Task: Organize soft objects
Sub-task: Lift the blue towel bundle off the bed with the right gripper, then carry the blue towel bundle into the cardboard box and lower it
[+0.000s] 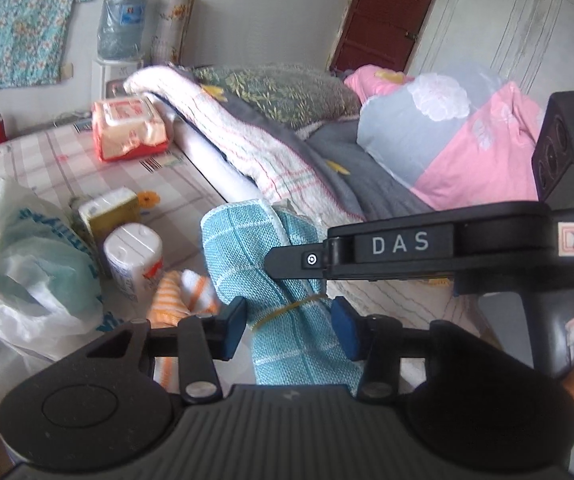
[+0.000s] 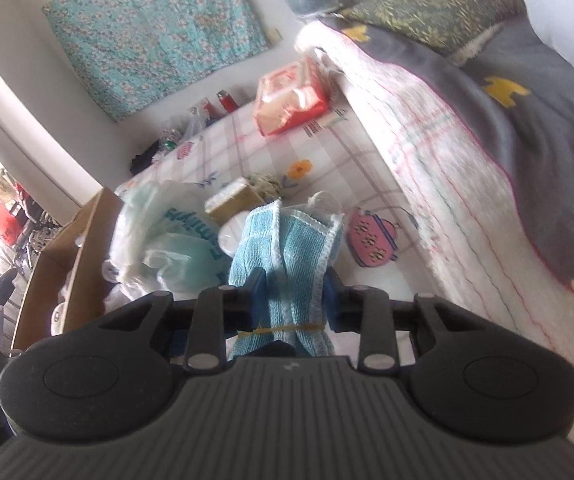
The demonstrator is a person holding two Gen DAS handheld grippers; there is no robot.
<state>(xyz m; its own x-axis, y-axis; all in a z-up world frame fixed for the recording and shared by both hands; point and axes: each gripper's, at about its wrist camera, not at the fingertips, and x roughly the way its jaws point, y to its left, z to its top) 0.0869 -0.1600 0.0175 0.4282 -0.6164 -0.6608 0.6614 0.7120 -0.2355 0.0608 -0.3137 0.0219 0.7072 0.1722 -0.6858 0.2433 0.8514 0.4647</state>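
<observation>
Right gripper (image 2: 291, 295): blue pads clamped on the rolled blue towel (image 2: 287, 248), which sticks up and forward out of the jaws. A thin yellow rubber band (image 2: 287, 327) circles the roll just below the pads. Towel is off the bed, held in the air.

Left gripper (image 1: 289, 328): pads flank the same blue towel (image 1: 271, 280). The left pad sits against the cloth; a narrow strip shows between the cloth and the right pad, so I cannot tell whether this side grips. The right gripper's black finger, marked DAS, crosses in from the right and meets the towel just above.

Below and beyond, on the checked bed sheet (image 1: 67, 160): an orange-striped cloth (image 1: 175, 296) next to a white tissue pack (image 1: 133, 260), a yellow-and-white box (image 1: 107, 212) behind it, and a crumpled plastic bag (image 1: 27, 264) at left.

Farther back: a red wet-wipes pack (image 1: 127, 128) beside the folded white blanket (image 1: 247, 140). A green patterned pillow (image 1: 283, 92) and pink-and-grey bedding (image 1: 447, 136) lie beyond. A floral cloth (image 2: 155, 28) hangs on the wall.
</observation>
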